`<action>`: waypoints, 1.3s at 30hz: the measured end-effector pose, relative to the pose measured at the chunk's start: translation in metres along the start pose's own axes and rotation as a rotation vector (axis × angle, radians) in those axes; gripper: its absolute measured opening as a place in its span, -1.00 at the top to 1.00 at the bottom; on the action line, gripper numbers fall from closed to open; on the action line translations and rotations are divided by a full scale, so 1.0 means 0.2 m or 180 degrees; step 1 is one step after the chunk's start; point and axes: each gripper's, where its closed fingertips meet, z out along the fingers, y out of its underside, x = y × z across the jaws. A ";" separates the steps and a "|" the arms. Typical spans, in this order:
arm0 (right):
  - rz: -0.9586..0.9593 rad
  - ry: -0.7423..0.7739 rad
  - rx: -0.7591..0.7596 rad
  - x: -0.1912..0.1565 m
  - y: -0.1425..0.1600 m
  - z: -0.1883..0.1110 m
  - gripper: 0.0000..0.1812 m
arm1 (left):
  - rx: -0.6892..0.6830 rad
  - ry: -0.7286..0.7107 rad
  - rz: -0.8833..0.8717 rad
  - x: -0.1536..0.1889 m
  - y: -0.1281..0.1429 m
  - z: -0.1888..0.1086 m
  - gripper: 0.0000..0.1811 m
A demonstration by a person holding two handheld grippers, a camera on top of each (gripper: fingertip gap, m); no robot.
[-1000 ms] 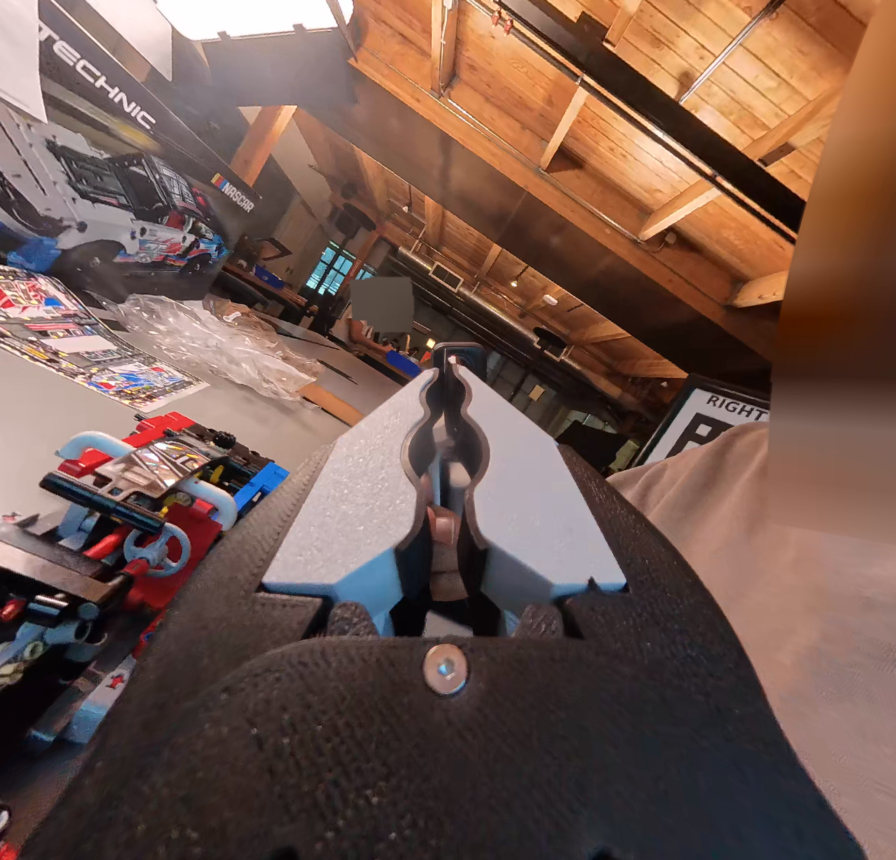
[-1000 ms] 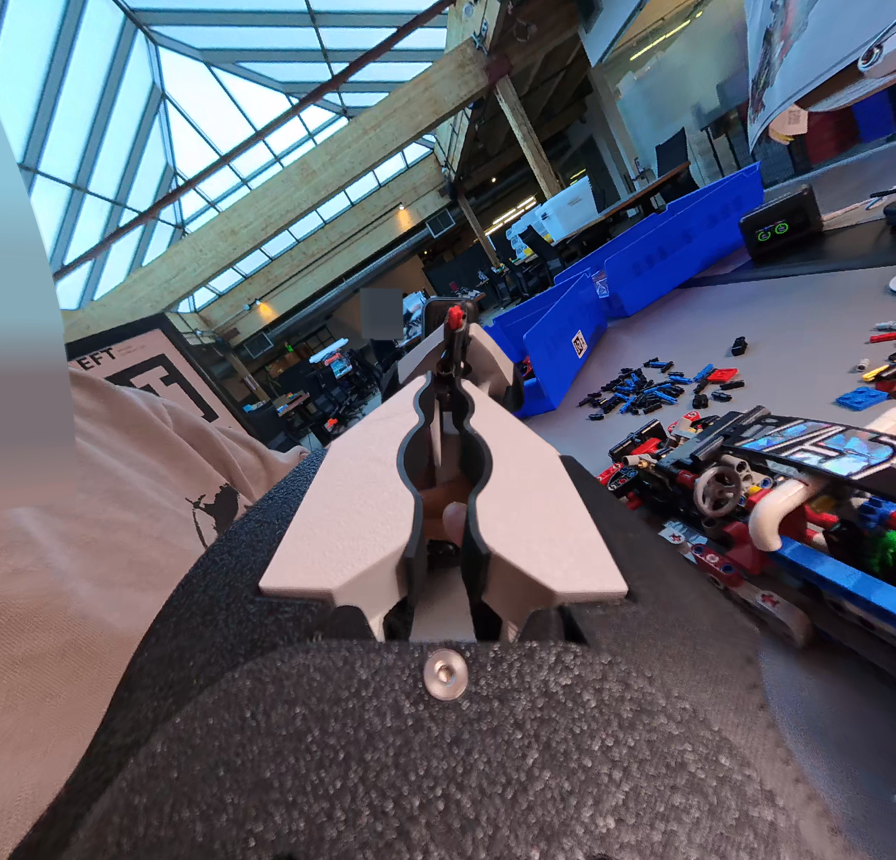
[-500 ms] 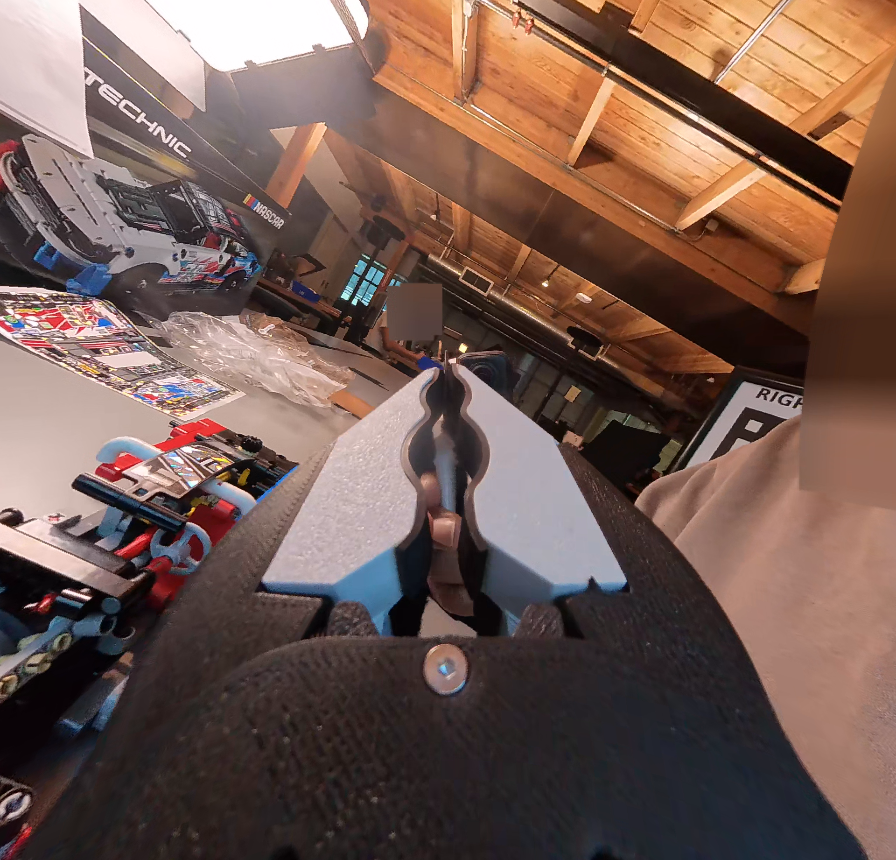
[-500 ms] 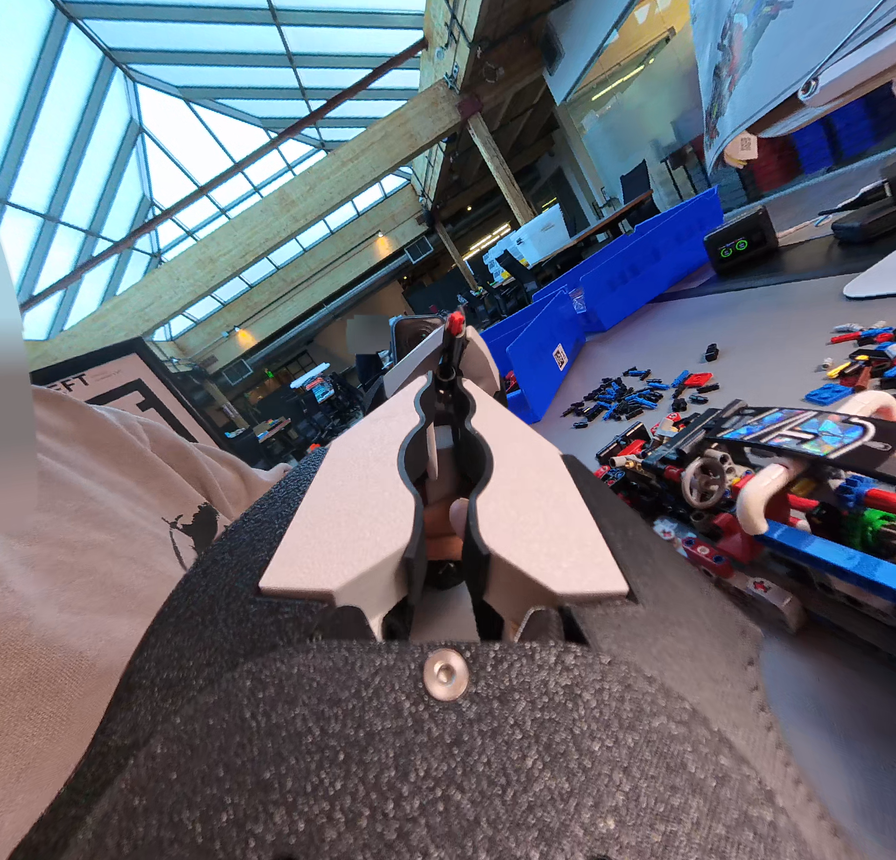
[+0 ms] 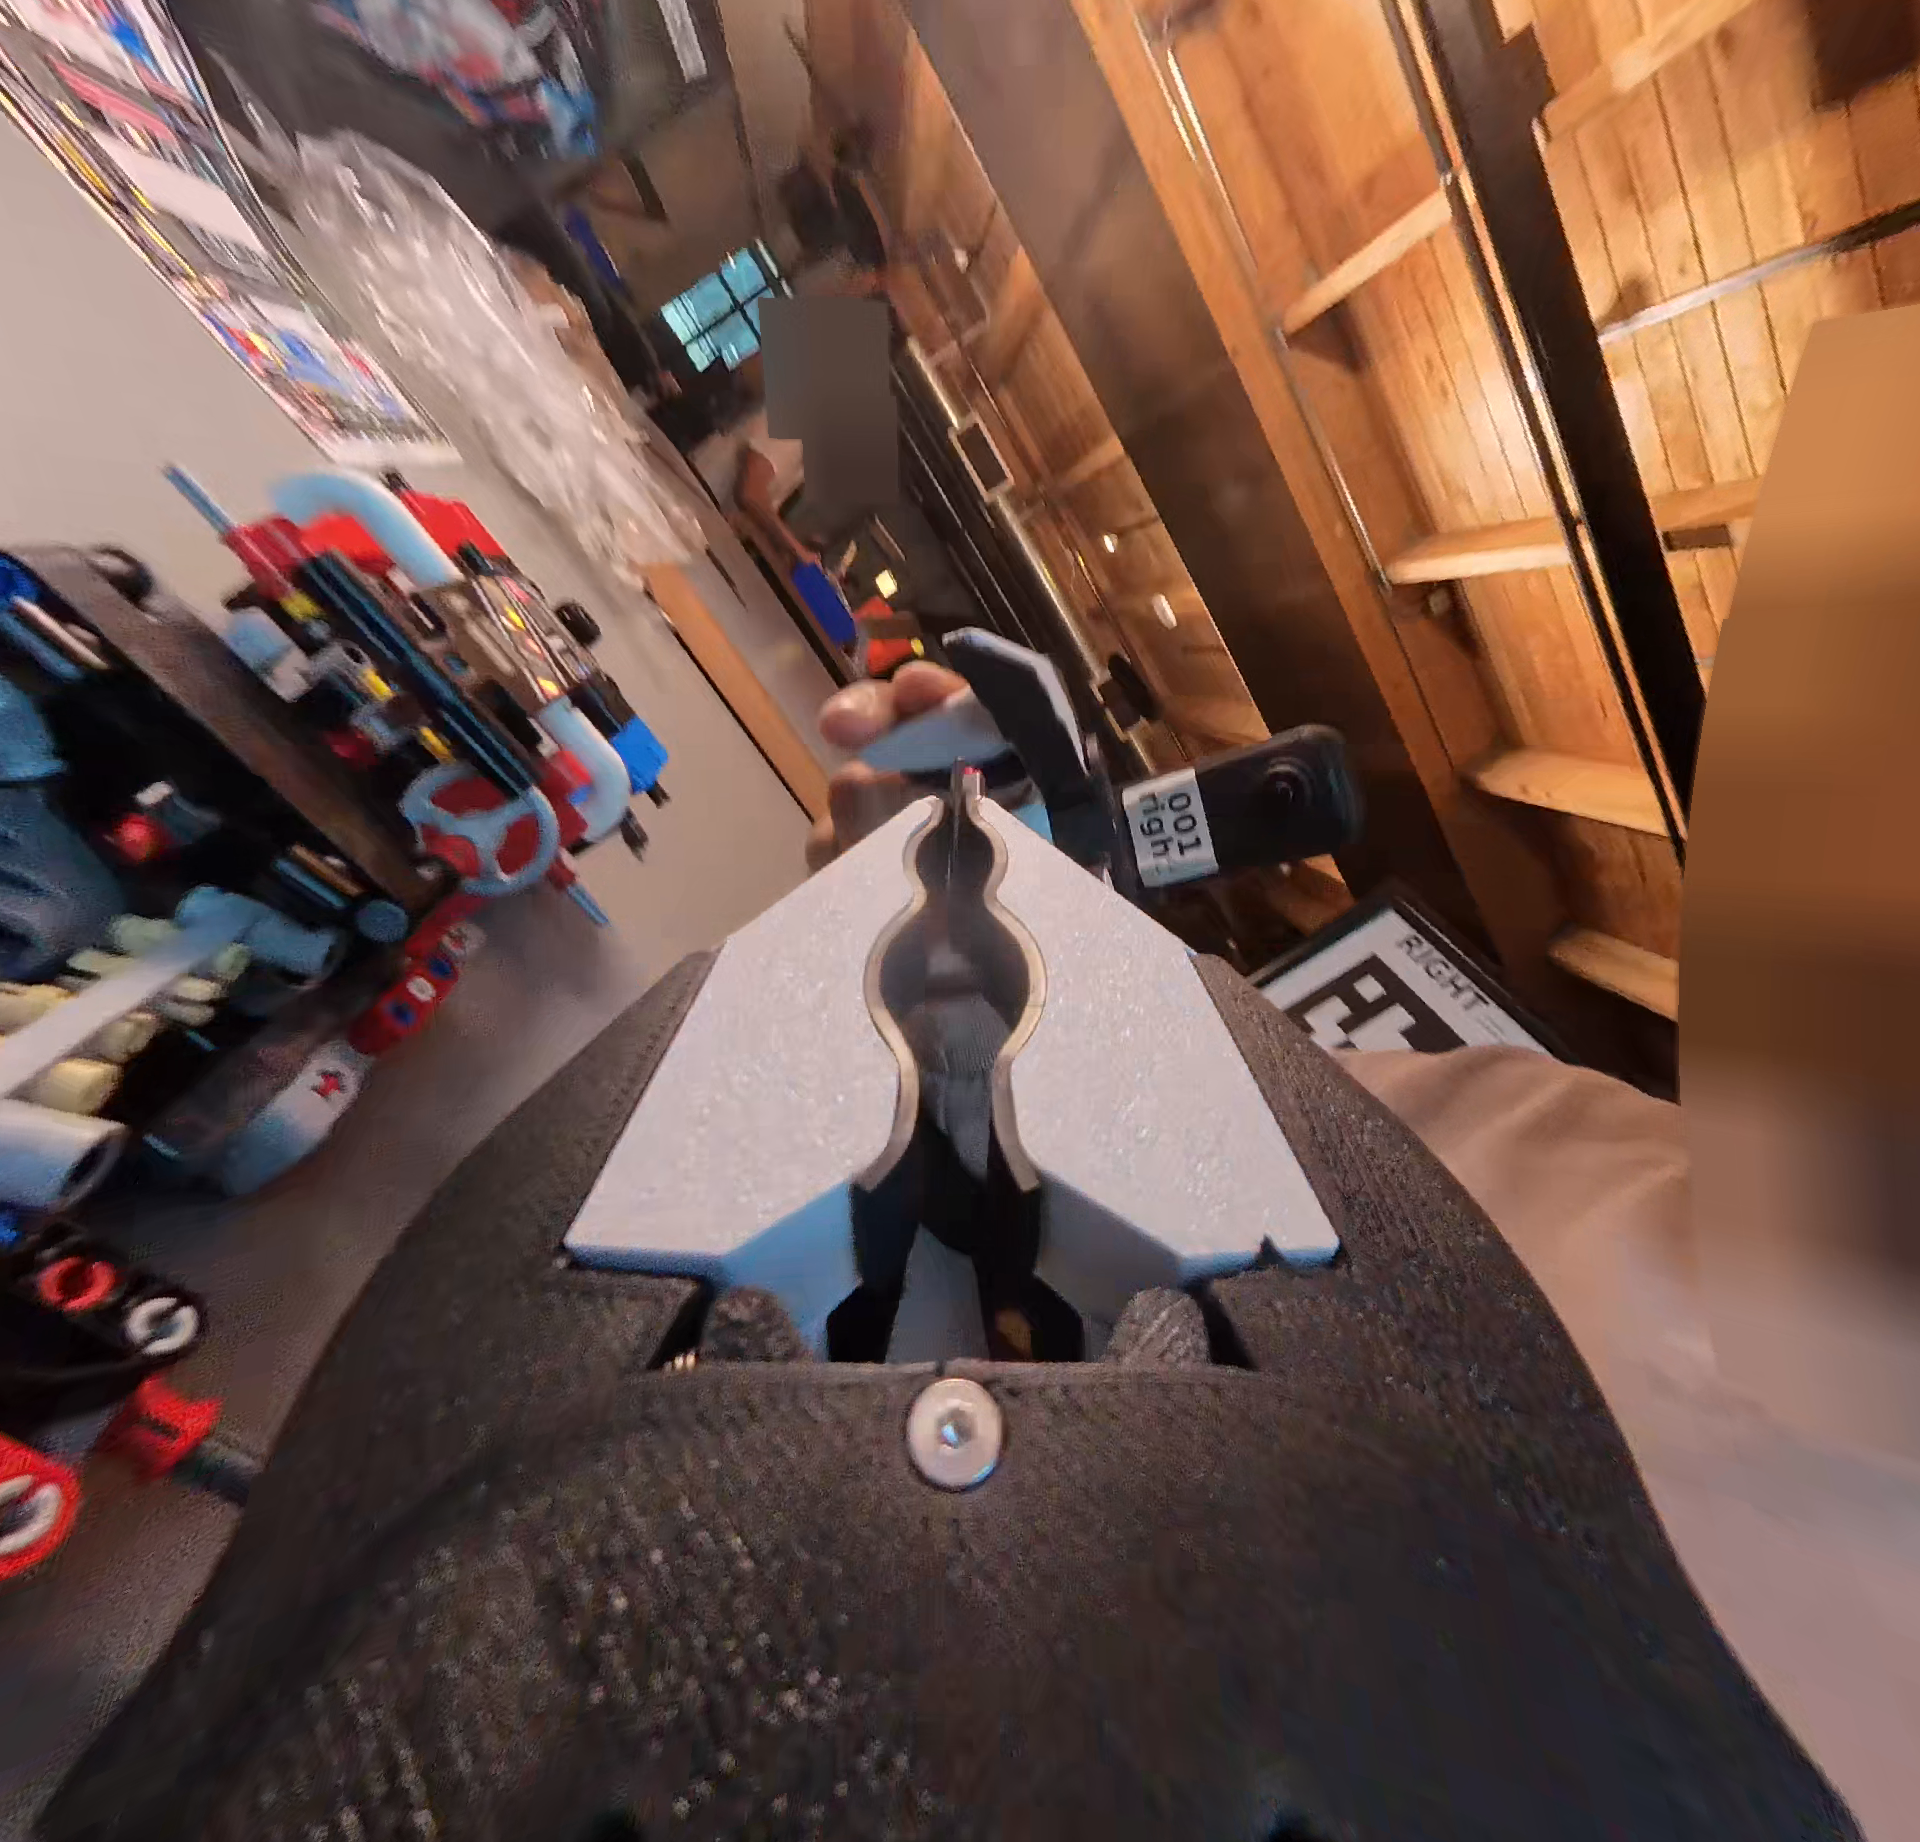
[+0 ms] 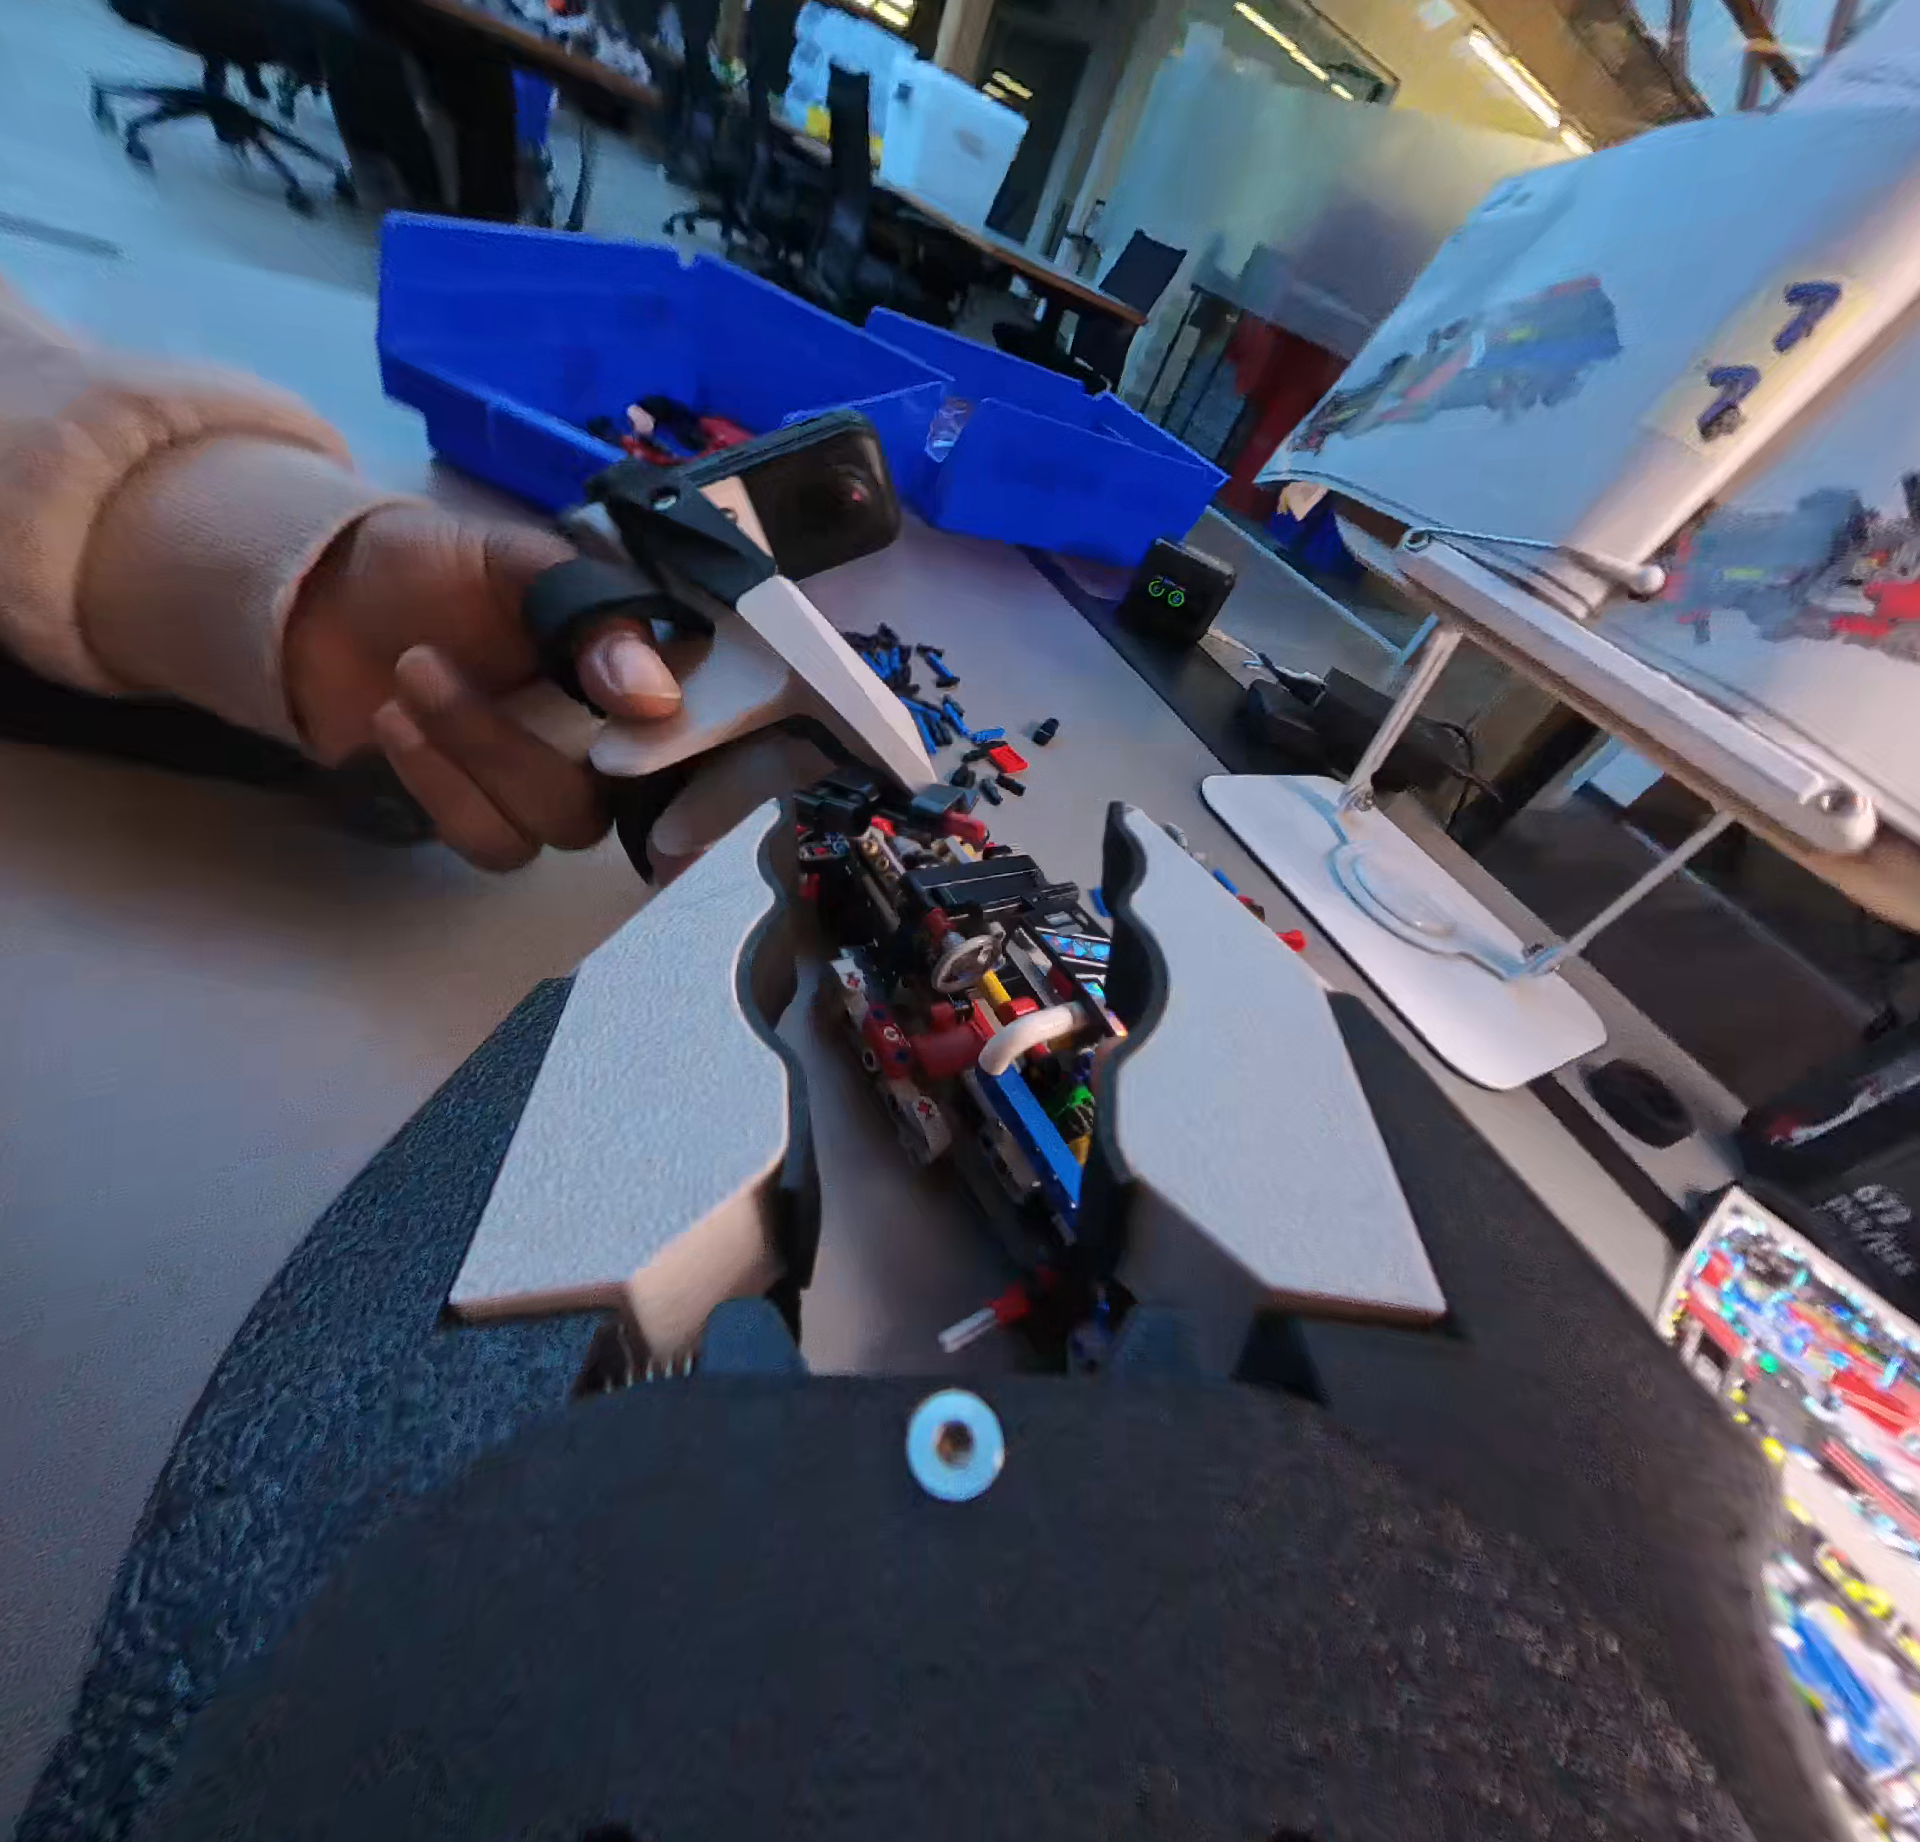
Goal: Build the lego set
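Grey bench [image 6: 260,1013] in an open workshop with timber ceiling beams, seen from both wrist cameras. Right tongs [image 6: 951,836]: fingers spread wide apart and holding nothing, framing the partly built lego car [image 6: 966,971], which sits on the bench directly between and beyond them; its grey steering wheel, white curved tube and blue beam are visible. Left tongs [image 5: 958,805]: closed, with a thin dark pin tipped in red [image 5: 966,776] showing at the fingertips; the view is motion-blurred, so the grip itself is hard to confirm beyond that. In the right wrist view the left tongs [image 6: 914,769] enter from the left, held by a hand [image 6: 447,670] in a light sleeve, their tip reaching just over the far end of the car; whether it touches the model cannot be told. In the left wrist view the same car [image 5: 416,712] lies to the left of the tongs. Loose lego pieces [image 6: 935,680], mostly blue and black, are scattered on the bench beyond the car. Two blue bins [image 6: 644,338] stand at the far edge. To the right, an instruction booklet on a stand [image 6: 1610,421] rises from a white base, and a sticker sheet [image 6: 1808,1397] lies at the near right.
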 end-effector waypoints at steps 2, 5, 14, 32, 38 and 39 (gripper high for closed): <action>-0.0196 -0.0362 -0.0123 -0.06 0.02 -0.01 0.31 | -0.0390 0.0115 -0.0118 0.02 0.10 0.03 1.00; -0.0403 -0.0859 -0.0244 -0.18 0.05 -0.03 0.47 | -0.0759 0.0159 -0.0062 0.05 0.20 0.05 1.00; -0.0538 -0.0805 -0.0172 -0.22 0.06 -0.01 0.78 | -0.0893 0.0267 -0.0111 0.08 0.22 0.04 0.75; 0.1753 -0.0982 0.0937 -0.02 -0.12 -0.11 0.95 | -0.0951 0.0003 0.1177 0.08 0.16 -0.02 0.77; 0.3323 -0.0952 0.1631 0.08 -0.17 -0.04 0.95 | -0.0564 -0.0180 0.1709 0.13 0.11 0.12 0.66; 0.3323 -0.0931 0.1639 0.06 -0.18 -0.02 0.95 | -0.0503 -0.0205 0.1735 0.13 0.09 0.13 0.71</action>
